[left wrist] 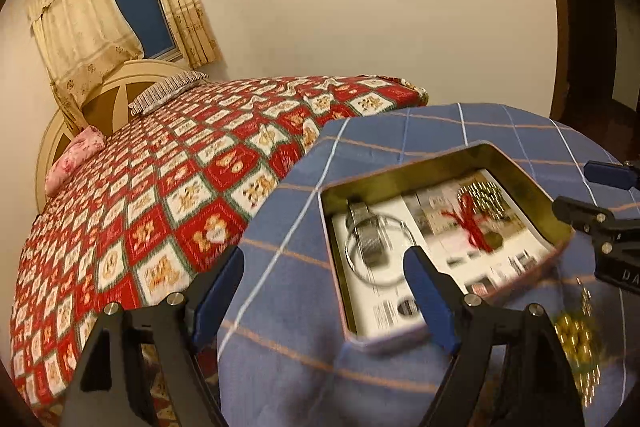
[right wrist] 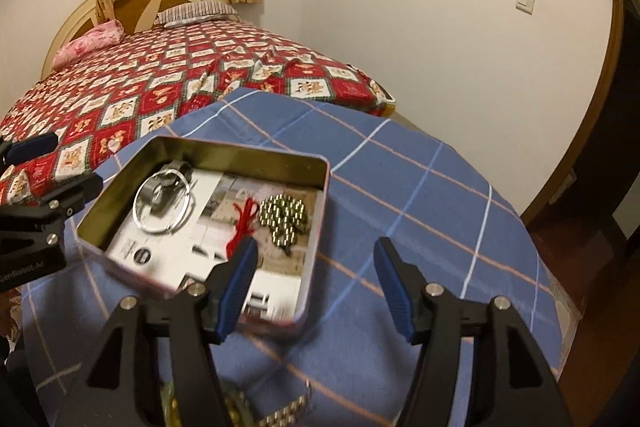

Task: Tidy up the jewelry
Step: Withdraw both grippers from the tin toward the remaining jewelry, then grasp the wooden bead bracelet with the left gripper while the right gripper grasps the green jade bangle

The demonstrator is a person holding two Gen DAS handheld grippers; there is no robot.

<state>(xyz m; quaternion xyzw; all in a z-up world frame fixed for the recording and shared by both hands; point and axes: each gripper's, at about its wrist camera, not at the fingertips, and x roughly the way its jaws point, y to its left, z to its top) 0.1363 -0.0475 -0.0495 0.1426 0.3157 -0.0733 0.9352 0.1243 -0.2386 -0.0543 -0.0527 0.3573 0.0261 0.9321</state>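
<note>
Both grippers, left (left wrist: 324,267) and right (right wrist: 316,259), we held angled down over the tin (right wrist: 316,227), jaws spread, pinching nothing.

Shiny metal on soft woven cloth

The tin (right wrist: 120,203) has glossy brass-toned metal walls inside and is lined with smooth printed paper (right wrist: 276,287). In it lie a polished silvery metal bangle (right wrist: 138,215), a red cord (right wrist: 244,223) of twisted thread and bright gold-toned beads (right wrist: 284,219). The tabletop cloth (right wrist: 420,195) is matt woven blue check. The left tool (left wrist: 324,267) and the right tool (right wrist: 314,267) have matt black plastic arms, ribbed blue pads (right wrist: 394,283) and bright metal pins. The bed (left wrist: 160,187) at the frame's left carries a textured woven cover.
</note>
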